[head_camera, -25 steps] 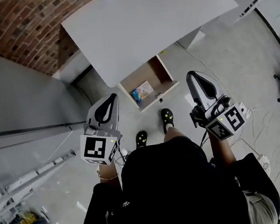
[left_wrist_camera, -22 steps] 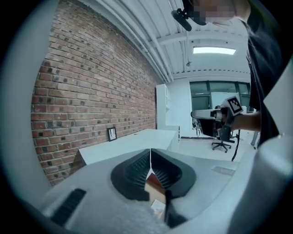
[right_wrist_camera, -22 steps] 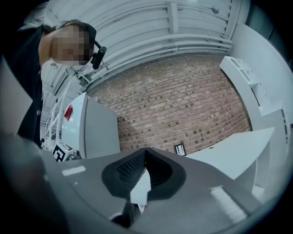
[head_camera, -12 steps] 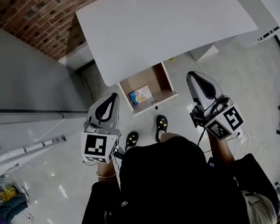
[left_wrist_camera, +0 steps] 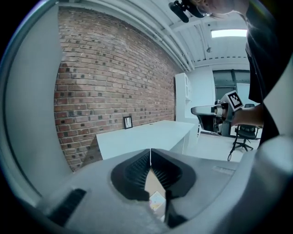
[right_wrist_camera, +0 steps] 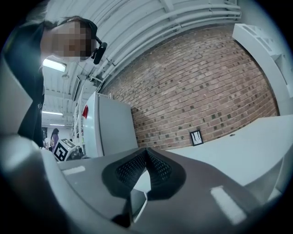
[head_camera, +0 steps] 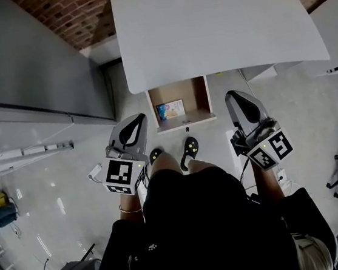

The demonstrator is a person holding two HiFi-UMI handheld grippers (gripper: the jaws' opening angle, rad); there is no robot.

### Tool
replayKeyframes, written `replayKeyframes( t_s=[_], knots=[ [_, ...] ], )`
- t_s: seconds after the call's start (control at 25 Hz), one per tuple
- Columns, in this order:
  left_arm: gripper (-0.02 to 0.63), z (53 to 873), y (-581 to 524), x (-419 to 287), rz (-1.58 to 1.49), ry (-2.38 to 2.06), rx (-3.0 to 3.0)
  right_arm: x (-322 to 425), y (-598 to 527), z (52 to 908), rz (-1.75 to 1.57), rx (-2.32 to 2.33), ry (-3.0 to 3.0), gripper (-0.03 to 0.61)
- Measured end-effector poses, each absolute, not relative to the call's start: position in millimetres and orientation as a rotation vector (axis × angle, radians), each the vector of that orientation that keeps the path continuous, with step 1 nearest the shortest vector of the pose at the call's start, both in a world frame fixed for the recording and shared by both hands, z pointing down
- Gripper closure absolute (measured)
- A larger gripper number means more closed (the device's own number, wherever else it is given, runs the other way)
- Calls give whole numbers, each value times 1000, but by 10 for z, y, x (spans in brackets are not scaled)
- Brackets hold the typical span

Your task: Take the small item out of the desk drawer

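Table (head_camera: 217, 27) ahead, drawer (head_camera: 192, 98) open under its near edge. My left gripper (head_camera: 135, 119) has its jaws together with nothing between them. My right gripper (head_camera: 238, 95) is the same, closed and empty. The item (head_camera: 171, 109) lies flat in the drawer, ahead of and between both grippers, nearer the left one, touching neither.

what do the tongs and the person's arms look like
Both the left tongs and right tongs are pale grey, teardrop-shaped shells with black ribbed pads, each carrying a white cube of black square markers. A black cable hangs from the right one. The person wears black and a thin bracelet on the left wrist.
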State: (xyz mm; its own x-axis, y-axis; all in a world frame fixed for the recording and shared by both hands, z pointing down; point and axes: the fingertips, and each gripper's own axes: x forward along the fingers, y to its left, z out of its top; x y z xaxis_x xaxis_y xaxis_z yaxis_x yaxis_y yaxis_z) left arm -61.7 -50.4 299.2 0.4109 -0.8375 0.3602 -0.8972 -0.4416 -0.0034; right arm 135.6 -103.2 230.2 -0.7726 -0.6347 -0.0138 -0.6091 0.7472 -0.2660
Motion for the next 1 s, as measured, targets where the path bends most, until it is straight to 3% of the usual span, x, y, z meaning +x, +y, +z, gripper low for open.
replayKeyframes(
  t_s=[1.0],
  knots=[
    [554,4822,-959,-553,748,-1276,2380,900,-1356,3793,-547,-1015,3018,571]
  ],
)
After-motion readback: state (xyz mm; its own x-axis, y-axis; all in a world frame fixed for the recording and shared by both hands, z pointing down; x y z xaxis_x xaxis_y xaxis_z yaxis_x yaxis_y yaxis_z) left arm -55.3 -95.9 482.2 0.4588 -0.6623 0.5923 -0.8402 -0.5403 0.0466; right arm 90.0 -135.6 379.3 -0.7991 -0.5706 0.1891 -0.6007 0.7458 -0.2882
